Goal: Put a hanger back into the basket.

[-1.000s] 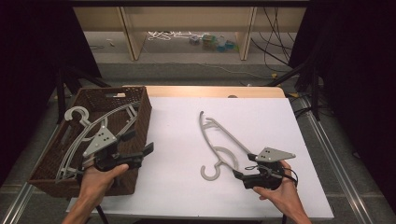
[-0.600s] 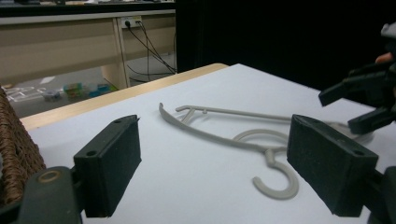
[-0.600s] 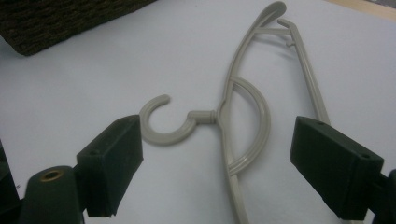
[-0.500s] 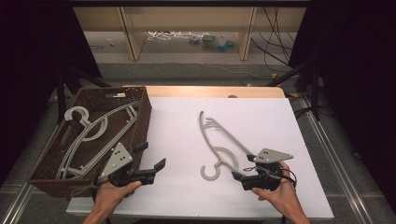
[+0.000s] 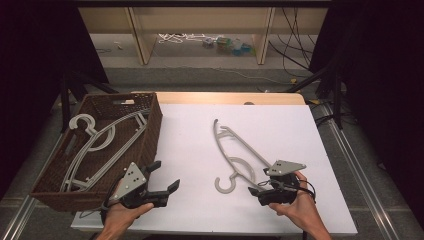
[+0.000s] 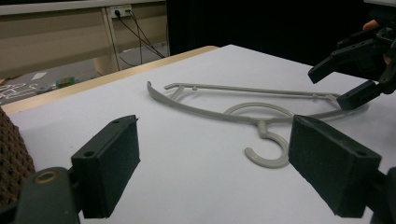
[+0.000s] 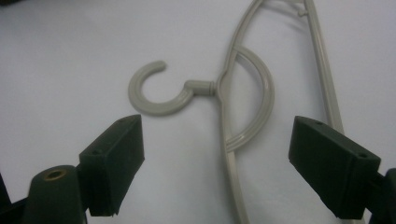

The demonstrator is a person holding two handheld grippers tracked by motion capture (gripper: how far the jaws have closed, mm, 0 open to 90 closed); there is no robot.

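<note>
A grey plastic hanger (image 5: 243,144) lies flat on the white table (image 5: 285,125), its hook toward the front edge. My right gripper (image 5: 256,186) is open just in front of it. In the right gripper view the hanger (image 7: 223,116) runs up between the spread jaws of that gripper (image 7: 219,172), and its arm lies on the table untouched. My left gripper (image 5: 165,174) is open over the table beside the basket and holds nothing. The left gripper view looks between the jaws of that gripper (image 6: 219,172) toward the hanger (image 6: 233,112) and the right gripper (image 6: 355,74) beyond it.
A brown wicker basket (image 5: 152,130) stands at the table's left edge with more grey hangers (image 5: 105,159) inside. A wooden strip (image 5: 225,97) borders the table's far side. Metal rails run along both sides, with shelving and cables on the floor behind.
My left gripper has come out from over the basket, moving right and toward the front edge onto the white table. The right gripper and the hanger have stayed put.
</note>
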